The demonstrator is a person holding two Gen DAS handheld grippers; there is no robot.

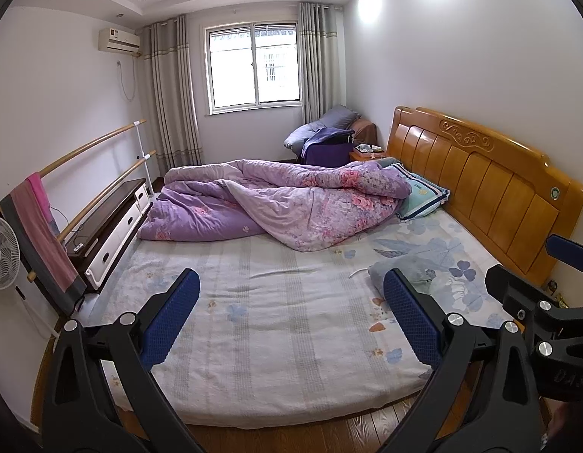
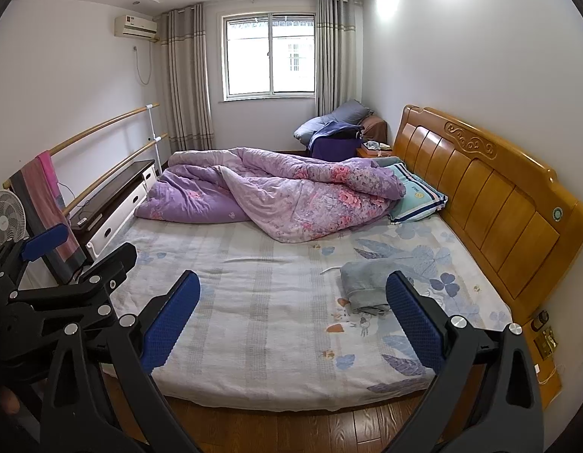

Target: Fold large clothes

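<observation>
A folded grey-blue garment (image 2: 366, 283) lies on the bed (image 2: 276, 324) near the headboard side; it also shows in the left wrist view (image 1: 419, 271), partly behind a finger. A white cord end (image 2: 331, 270) lies beside it. My left gripper (image 1: 291, 302) is open and empty, held above the bed's near edge. My right gripper (image 2: 291, 302) is open and empty too, beside the left one. The right gripper's body shows at the right edge of the left wrist view (image 1: 548, 309), and the left gripper's body shows at the left of the right wrist view (image 2: 65, 283).
A crumpled purple floral quilt (image 2: 276, 192) covers the far half of the bed, with a pillow (image 2: 416, 196) by the wooden headboard (image 2: 499, 196). A low cabinet (image 2: 114, 204), a rail with towels (image 2: 46, 196) and a fan (image 2: 4, 219) stand at the left. Wooden floor (image 2: 291, 426) lies below.
</observation>
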